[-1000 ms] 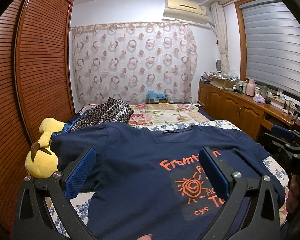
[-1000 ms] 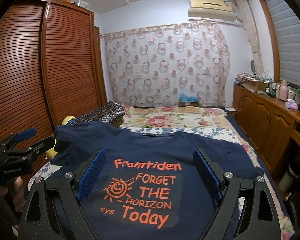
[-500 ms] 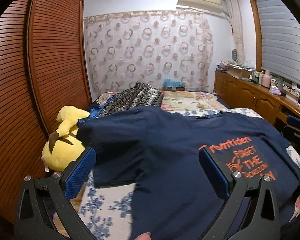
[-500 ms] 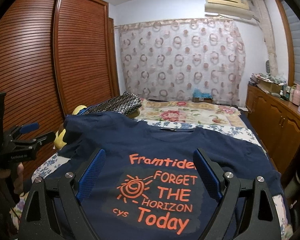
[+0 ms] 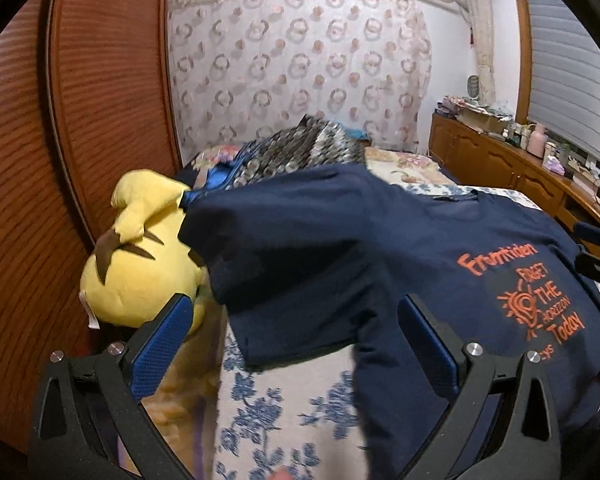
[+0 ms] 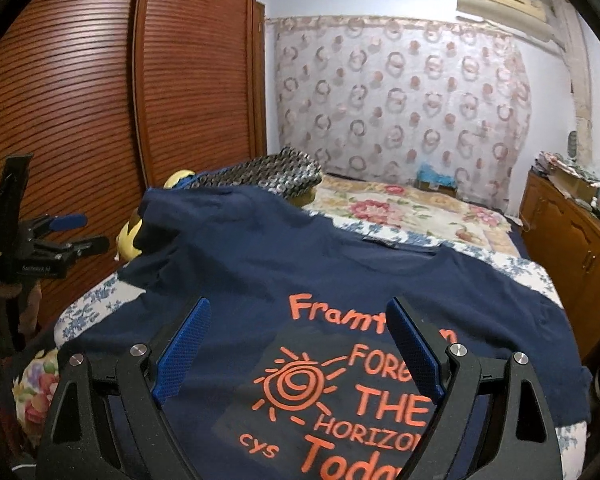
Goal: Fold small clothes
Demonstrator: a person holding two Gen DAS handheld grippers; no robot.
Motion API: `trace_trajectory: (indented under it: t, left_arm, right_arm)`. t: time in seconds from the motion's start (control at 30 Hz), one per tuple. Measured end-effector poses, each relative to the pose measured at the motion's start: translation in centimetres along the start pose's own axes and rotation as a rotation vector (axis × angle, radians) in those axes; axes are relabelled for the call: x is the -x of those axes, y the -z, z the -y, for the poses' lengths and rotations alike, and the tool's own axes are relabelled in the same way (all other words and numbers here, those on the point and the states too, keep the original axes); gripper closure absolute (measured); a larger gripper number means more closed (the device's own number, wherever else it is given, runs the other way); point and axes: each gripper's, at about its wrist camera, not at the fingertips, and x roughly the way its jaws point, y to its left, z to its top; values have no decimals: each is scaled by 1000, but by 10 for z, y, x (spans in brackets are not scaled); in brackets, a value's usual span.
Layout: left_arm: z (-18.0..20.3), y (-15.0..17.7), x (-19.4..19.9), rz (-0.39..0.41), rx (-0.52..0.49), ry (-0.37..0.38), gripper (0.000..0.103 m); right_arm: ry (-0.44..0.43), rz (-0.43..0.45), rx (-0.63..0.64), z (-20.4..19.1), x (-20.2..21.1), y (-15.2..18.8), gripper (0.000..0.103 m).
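Slatted wooden wardrobe doors point(image 5: 80, 128) run along the left side of the bedroom, with a ring-patterned curtain point(image 5: 300, 68) across the far wall and a low wooden cabinet point(image 5: 500, 164) cluttered with bottles along the right. Against the wardrobe, a yellow plush toy point(image 5: 140, 264) lies at the left edge of the bed point(image 5: 284, 412), whose blue-flowered sheet shows bare beside it. Just behind the toy sits a dark pillow with a pale ring pattern point(image 5: 300, 148). A navy T-shirt point(image 5: 380, 248) is spread flat, front up, over the middle of the bed, its left sleeve reaching out toward the plush toy and its collar pointing toward the curtain; orange lettering and a sun design point(image 6: 296, 384) cover the chest. The left gripper point(image 5: 296, 344) hovers over the sleeve and the edge of the shirt with its blue-padded fingers point(image 5: 160, 344) spread wide apart and nothing between them. In the right wrist view it appears at the far left, held up in a person's hand point(image 6: 4, 292). The right gripper point(image 6: 300, 352) hangs above the printed chest, its fingers point(image 6: 184, 344) likewise wide apart and gripping nothing, the shirt lying loose beneath.
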Motion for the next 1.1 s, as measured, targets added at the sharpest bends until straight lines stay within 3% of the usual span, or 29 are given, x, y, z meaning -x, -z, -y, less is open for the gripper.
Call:
trace_trajectory:
  t: [0.17, 0.4, 0.5, 0.6, 0.63, 0.67, 0.87, 1.1]
  left_arm:
    - [-14, 0, -24, -37, -1, 13, 25]
    - [-38, -2, -69, -128, 14, 0, 39]
    - [-42, -1, -78, -146, 14, 0, 50]
    - [-43, -1, -80, -153, 12, 18, 73]
    - [-42, -1, -78, -147, 9, 25, 88]
    - [-42, 0, -74, -133, 4, 27, 96]
    - [-33, -13, -43, -57, -25, 38, 100]
    - [2, -52, -13, 17, -47, 145, 101]
  right_arm:
    - [-22, -32, -7, 10, -14, -8, 13]
    - [-31, -43, 1, 12, -25, -15, 13]
    - [-39, -49, 8, 8, -32, -19, 13]
    - [-51, -58, 12, 7, -39, -20, 13]
    - [-57, -61, 14, 3, -40, -19, 13]
    - [-61, -63, 16, 2, -41, -19, 13]
    - [-72, -67, 8, 3, -43, -17, 13]
    - [-49, -49, -22, 15, -36, -16, 13]
